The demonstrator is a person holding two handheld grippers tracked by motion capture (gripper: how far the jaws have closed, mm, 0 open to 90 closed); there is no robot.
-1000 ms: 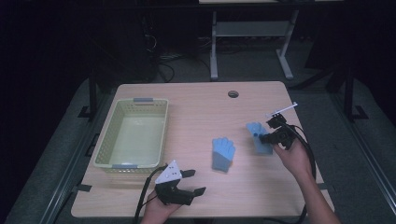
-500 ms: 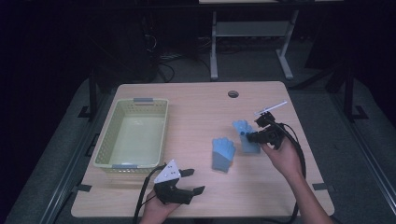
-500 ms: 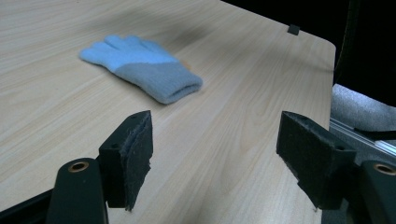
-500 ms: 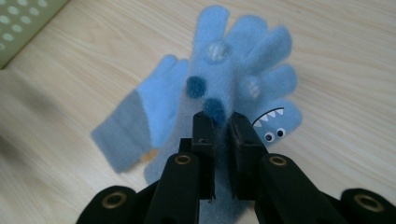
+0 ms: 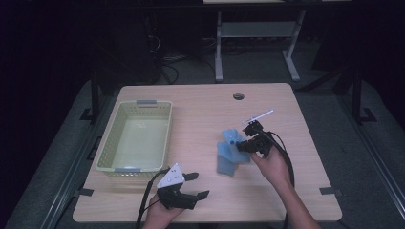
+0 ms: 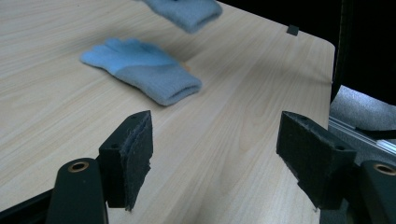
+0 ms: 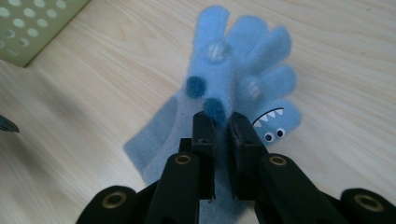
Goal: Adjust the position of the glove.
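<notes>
On the light wooden table [image 5: 200, 109] there are two soft blue knitted gloves. The right gripper [image 5: 244, 144] is clamped tight on one of them, the blue glove with a monster face [image 7: 233, 65]. In the right gripper view the two black jaws pinch this glove near its middle, and its fingers fan out above them. It has dark blue round spots, two little eyes and a row of white teeth on its thumb side. In the high view this held glove sits just above the other one, near the middle of the table, a bit to the right.

The other one, the plain blue glove [image 6: 142, 70], lies flat on the table. In the left gripper view its fingers point to the left and its grey-blue cuff points to the right. In the high view it shows right under the held glove, so I cannot tell if the two touch.

The left gripper [image 6: 215, 149] is let go, with its jaws wide apart and nothing between them. It rests low at the near edge of the table, well apart from both gloves.

A pale green plastic basket with holes [image 5: 136, 138] stands on the left side of the table. A small round hole [image 5: 238, 96] is in the table near the far edge.
</notes>
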